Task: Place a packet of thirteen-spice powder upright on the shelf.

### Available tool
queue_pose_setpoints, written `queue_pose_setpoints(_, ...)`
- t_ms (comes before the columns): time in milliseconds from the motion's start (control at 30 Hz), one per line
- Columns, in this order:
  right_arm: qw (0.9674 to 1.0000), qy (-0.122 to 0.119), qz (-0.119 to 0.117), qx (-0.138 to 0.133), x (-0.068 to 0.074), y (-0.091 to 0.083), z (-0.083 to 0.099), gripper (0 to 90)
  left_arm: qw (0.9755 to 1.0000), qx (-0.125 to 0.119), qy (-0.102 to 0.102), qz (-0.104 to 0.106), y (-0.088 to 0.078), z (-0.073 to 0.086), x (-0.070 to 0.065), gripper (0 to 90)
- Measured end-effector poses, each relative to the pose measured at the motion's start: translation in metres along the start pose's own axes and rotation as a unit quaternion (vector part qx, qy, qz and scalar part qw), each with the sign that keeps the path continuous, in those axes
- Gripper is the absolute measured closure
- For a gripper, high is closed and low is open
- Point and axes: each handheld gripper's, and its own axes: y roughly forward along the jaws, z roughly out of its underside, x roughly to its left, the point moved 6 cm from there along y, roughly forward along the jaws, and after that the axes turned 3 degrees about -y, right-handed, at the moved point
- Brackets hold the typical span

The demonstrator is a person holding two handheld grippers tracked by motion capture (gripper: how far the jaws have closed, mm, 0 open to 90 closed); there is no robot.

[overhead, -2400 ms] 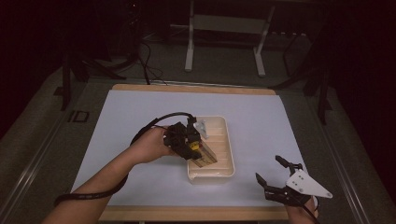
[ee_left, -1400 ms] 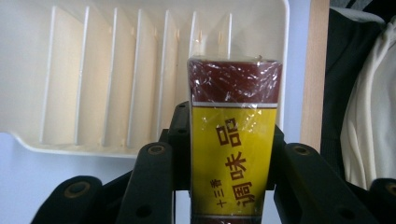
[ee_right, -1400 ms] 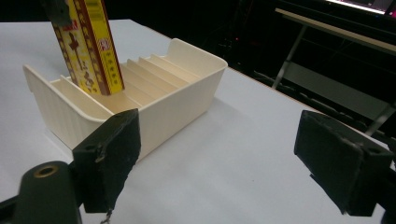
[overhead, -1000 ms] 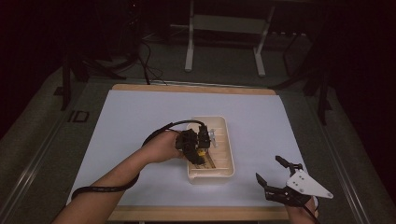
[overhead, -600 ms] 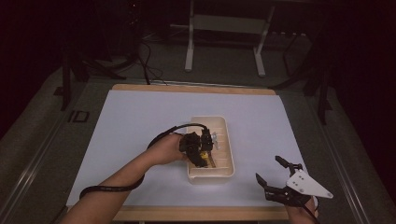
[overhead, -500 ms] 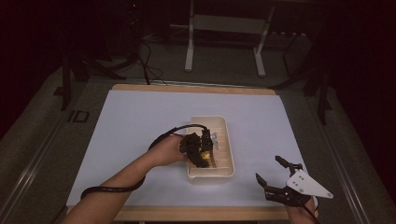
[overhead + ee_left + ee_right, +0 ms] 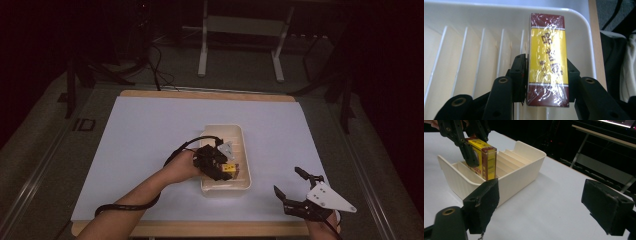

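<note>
Item: yellow-and-maroon wrapped box, clamped across its narrow sides by the left gripper, set upright (so it can slide between dividers) in the near slot of the cream tray. Against earlier frames, box sits lower and further toward the near end; jaws have just eased slightly, pads still touching. Right gripper: wide, empty, near-right on the table.

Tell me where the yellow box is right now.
In the high view the yellow box stands in the near end of the white tray, mid-table, clamped in the left gripper; the open right gripper waits to the right.
</note>
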Motion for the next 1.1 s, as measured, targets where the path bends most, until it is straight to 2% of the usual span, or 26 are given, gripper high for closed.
queue_pose_setpoints(133, 1.0, 0.001, 0.001, 0.0, -0.001, -0.001, 0.0, 14.7, 0.9999, -0.009, -0.005, -0.003, -0.003, 0.004, 0.001, 60.3)
queue_pose_setpoints(200, 1.0, 0.002, 0.001, 0.0, -0.001, -0.001, 0.0, 14.7, 0.9998, -0.017, -0.009, -0.011, -0.006, 0.006, 0.001, 57.9)
queue_pose_setpoints(267, 1.0, 0.001, 0.001, 0.0, 0.0, -0.001, 0.0, 14.8, 0.9996, -0.021, -0.014, -0.009, -0.011, 0.007, 0.001, 58.0)
queue_pose_setpoints(400, 1.0, 0.001, 0.001, -0.001, 0.0, 0.0, 0.0, 14.7, 0.9991, -0.03, -0.019, -0.023, -0.019, 0.01, 0.002, 58.0)
queue_pose_setpoints(600, 1.0, 0.002, 0.001, -0.001, 0.0, 0.0, 0.0, 14.7, 0.9984, -0.036, -0.026, -0.034, -0.029, 0.013, 0.002, 57.9)
queue_pose_setpoints(633, 1.0, 0.001, 0.001, -0.001, 0.0, 0.0, 0.0, 14.7, 0.9981, -0.038, -0.027, -0.042, -0.033, 0.013, 0.003, 57.9)
queue_pose_setpoints(733, 1.0, 0.001, 0.002, -0.001, 0.0, 0.0, -0.001, 14.7, 0.9972, -0.045, -0.035, -0.048, -0.039, 0.014, 0.003, 57.8)
queue_pose_setpoints(767, 1.0, 0.001, 0.002, -0.002, -0.001, 0.0, -0.001, 14.7, 0.997, -0.048, -0.04, -0.045, -0.041, 0.015, 0.002, 55.3)
queue_pose_setpoints(867, 1.0, 0.001, 0.002, -0.002, 0.0, -0.001, -0.001, 14.7, 0.9956, -0.052, -0.051, -0.059, -0.049, 0.019, 0.001, 52.2)
queue_pose_setpoints(933, 1.0, 0.003, 0.003, -0.002, 0.0, -0.001, 0.0, 14.8, 0.9936, -0.048, -0.057, -0.084, -0.054, 0.021, 0.003, 41.6)
queue_pose_setpoints(967, 1.0, 0.003, 0.003, -0.001, -0.001, -0.001, 0.0, 14.7, 0.9926, -0.053, -0.061, -0.091, -0.057, 0.023, 0.003, 38.2)
queue_pose_setpoints(1000, 1.0, 0.003, 0.003, -0.001, -0.001, -0.001, 0.0, 14.7, 0.9926, -0.053, -0.061, -0.091, -0.057, 0.023, 0.003, 35.5)
queue_pose_setpoints(1033, 1.0, 0.004, 0.003, -0.001, -0.001, -0.001, 0.0, 14.7, 0.9896, -0.058, -0.082, -0.103, -0.063, 0.026, 0.005, 35.5)
queue_pose_setpoints(1067, 1.0, 0.004, 0.003, -0.003, 0.0, -0.001, -0.001, 14.7, 0.9887, -0.061, -0.088, -0.104, -0.066, 0.027, 0.006, 26.1)
queue_pose_setpoints(1100, 1.0, 0.003, 0.003, -0.003, 0.0, -0.001, -0.001, 14.7, 0.9871, -0.068, -0.097, -0.107, -0.068, 0.028, 0.007, 23.9)
